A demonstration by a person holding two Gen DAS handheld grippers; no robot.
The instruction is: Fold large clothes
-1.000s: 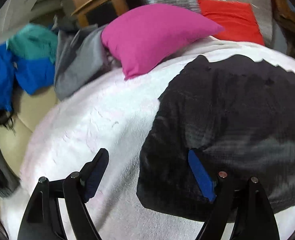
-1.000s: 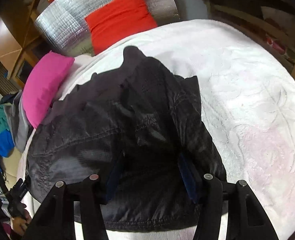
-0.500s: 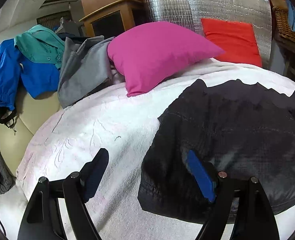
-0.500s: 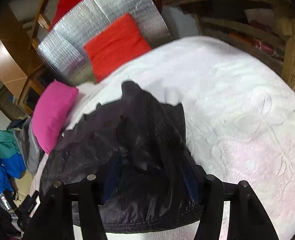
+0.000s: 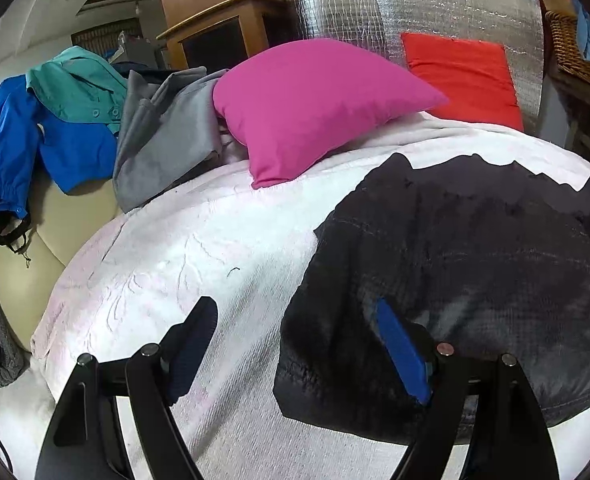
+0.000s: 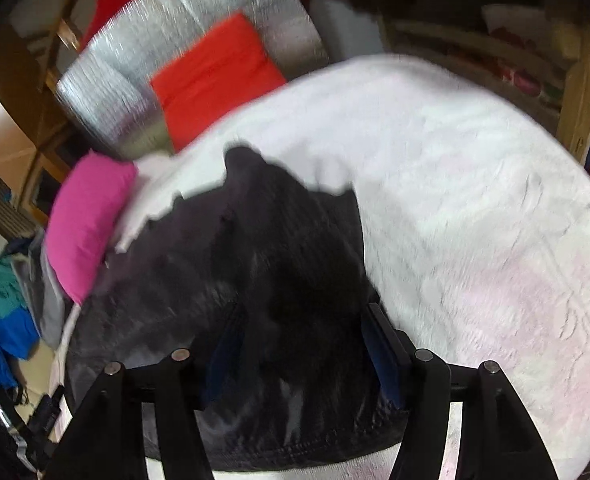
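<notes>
Both our cameras have pulled back since a second ago. On the white blanket (image 5: 199, 248), the black jacket (image 5: 475, 264) fills the lower right. Our left gripper (image 5: 295, 344) and right gripper (image 6: 303, 344) hang with jaws spread, holding nothing. A snagging finger could undo the fold.

Garment (image 5: 475, 264) on blanket (image 5: 183, 264); pillow (image 5: 311, 100) behind.

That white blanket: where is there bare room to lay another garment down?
The white blanket lies bare between the black garment and the pink pillow, and again right of the garment. The left edge is crowded: grey, teal and blue clothes.
</notes>
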